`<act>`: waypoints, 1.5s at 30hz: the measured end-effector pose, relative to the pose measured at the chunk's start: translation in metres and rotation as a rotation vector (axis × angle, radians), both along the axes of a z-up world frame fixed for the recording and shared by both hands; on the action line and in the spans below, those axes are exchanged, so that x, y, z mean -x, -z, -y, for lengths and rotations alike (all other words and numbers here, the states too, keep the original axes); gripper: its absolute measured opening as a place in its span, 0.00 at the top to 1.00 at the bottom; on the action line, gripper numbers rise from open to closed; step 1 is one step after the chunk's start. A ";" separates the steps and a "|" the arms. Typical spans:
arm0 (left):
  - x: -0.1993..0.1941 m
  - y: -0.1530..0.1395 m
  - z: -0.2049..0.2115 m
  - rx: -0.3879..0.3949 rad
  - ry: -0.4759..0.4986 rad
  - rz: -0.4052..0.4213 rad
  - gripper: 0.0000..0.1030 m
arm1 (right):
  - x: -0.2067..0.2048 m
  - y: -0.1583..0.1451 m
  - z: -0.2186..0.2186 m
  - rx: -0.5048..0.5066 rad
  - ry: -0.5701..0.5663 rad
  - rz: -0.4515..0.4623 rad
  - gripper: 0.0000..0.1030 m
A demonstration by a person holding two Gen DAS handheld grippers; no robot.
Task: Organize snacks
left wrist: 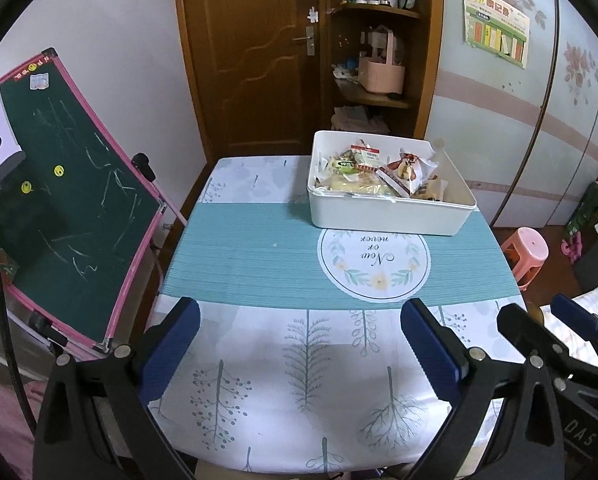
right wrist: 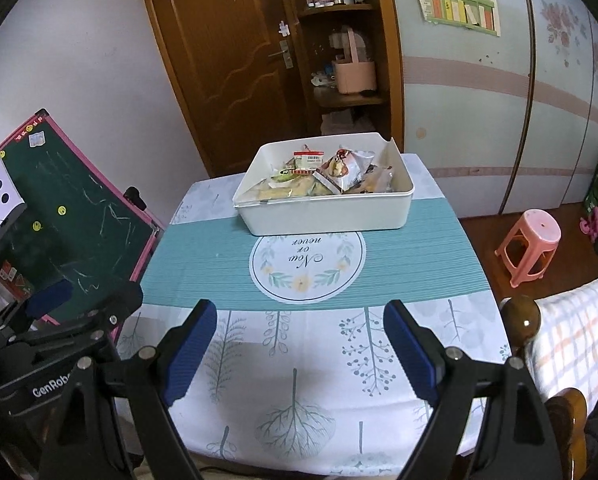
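Your left gripper (left wrist: pixel 299 344) and right gripper (right wrist: pixel 301 344) are wide open and empty; the full bin (right wrist: pixel 323 208) at the counter's (right wrist: pixel 299 400) far edge may slide off if you push it.

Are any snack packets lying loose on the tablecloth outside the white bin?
No. Every snack packet sits inside the white bin; the tablecloth around it is bare.

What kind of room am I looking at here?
Most likely a bedroom or child's room at home: a chalkboard easel, a floral sliding wardrobe, a small pink stool, and a cloth-covered table.
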State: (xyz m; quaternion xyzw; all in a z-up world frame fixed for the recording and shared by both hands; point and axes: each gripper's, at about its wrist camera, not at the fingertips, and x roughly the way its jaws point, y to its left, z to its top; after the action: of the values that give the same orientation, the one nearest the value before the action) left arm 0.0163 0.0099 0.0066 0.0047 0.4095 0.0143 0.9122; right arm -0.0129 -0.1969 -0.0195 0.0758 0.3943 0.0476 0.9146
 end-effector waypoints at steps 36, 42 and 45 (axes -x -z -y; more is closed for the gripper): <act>-0.005 0.015 0.004 0.005 0.015 -0.045 0.03 | 0.000 0.005 0.000 -0.009 0.008 -0.007 0.16; -0.005 0.017 0.004 0.010 0.016 -0.051 0.03 | -0.002 0.006 -0.001 -0.008 0.008 -0.008 0.16; -0.005 0.017 0.004 0.010 0.017 -0.052 0.03 | -0.001 0.006 -0.001 -0.009 0.009 -0.009 0.16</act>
State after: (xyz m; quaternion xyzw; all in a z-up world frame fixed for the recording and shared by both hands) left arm 0.0216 0.0063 -0.0103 0.0042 0.4331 0.0044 0.9013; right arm -0.0116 -0.1963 -0.0255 0.0821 0.3980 0.0451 0.9126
